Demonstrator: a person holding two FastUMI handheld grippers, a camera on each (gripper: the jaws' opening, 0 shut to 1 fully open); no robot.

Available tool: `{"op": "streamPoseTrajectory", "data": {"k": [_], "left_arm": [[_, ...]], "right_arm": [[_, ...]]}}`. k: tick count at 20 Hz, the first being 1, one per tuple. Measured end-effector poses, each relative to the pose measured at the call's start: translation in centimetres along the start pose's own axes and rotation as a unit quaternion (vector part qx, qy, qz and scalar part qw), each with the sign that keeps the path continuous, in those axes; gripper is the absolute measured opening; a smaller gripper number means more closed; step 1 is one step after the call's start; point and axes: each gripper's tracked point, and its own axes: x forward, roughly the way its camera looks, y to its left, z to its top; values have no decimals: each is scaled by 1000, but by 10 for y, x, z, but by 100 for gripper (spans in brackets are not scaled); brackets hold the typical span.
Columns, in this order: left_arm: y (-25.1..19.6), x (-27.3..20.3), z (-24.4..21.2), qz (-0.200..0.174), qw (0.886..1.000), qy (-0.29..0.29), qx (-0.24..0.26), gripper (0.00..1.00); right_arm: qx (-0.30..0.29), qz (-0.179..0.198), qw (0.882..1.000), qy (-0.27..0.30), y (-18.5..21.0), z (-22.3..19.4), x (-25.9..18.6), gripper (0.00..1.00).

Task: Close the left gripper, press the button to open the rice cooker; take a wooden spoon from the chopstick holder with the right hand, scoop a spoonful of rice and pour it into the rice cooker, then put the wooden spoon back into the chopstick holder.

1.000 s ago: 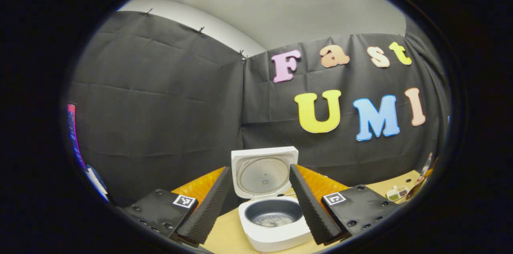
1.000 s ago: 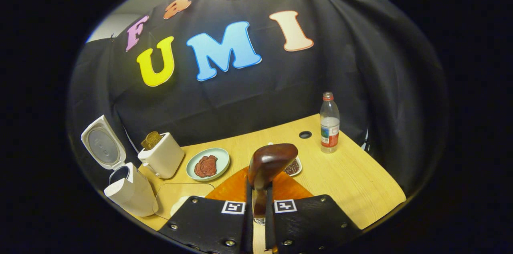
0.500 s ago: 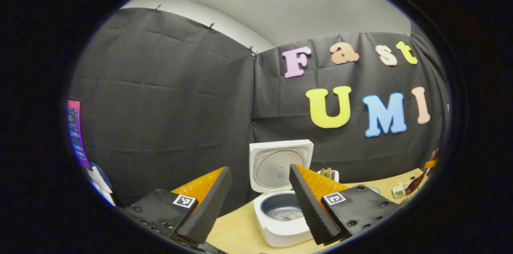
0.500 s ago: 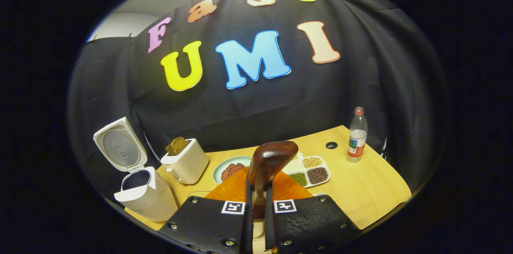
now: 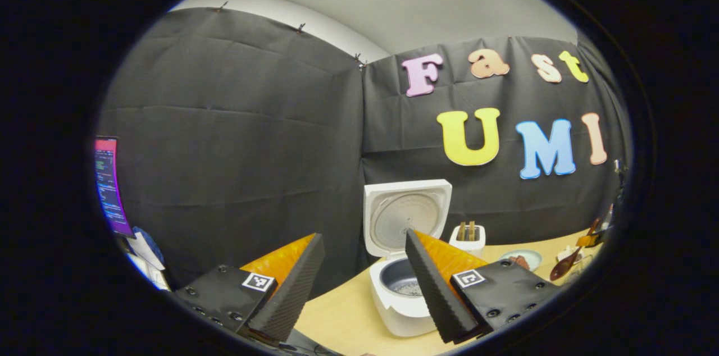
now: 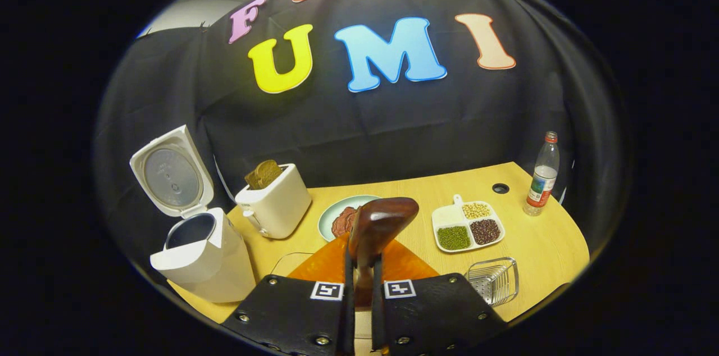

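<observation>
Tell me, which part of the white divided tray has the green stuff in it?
In the divided tray, the green beans fill the front-left compartment, nearest the right gripper. The back-right compartment holds pale yellow beans, the front-right dark reddish ones.

1. The rice cooker [image 6: 196,258] is white with a grey inner pot.
2. The wooden spoon [image 6: 377,227] is dark reddish brown.
3. The table [image 6: 539,243] is pale wood.
4. The toaster [image 6: 275,207] is cream.
5. The plate [image 6: 331,215] is pale green.

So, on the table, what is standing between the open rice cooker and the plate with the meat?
In the right gripper view, a white toaster with bread in its slot stands between the rice cooker and the plate.
</observation>
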Motion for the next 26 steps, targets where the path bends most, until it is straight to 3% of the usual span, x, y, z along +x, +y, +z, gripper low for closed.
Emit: {"op": "streamPoseTrajectory", "data": {"k": [9, 14, 21, 26], "left_arm": [[18, -6, -4, 13, 1000, 7, 9, 100], [23, -7, -5, 14, 1000, 9, 12, 99], [30, -6, -6, 13, 1000, 9, 9, 99], [29, -6, -8, 6, 1000, 10, 8, 99]], "right_arm": [[-61, -18, 998, 7, 11, -29, 44, 12], [-81, 14, 996, 17, 45, -42, 52, 12], [-27, 67, 996, 48, 85, -60, 48, 12], [101, 85, 988, 77, 85, -64, 49, 12]]}}
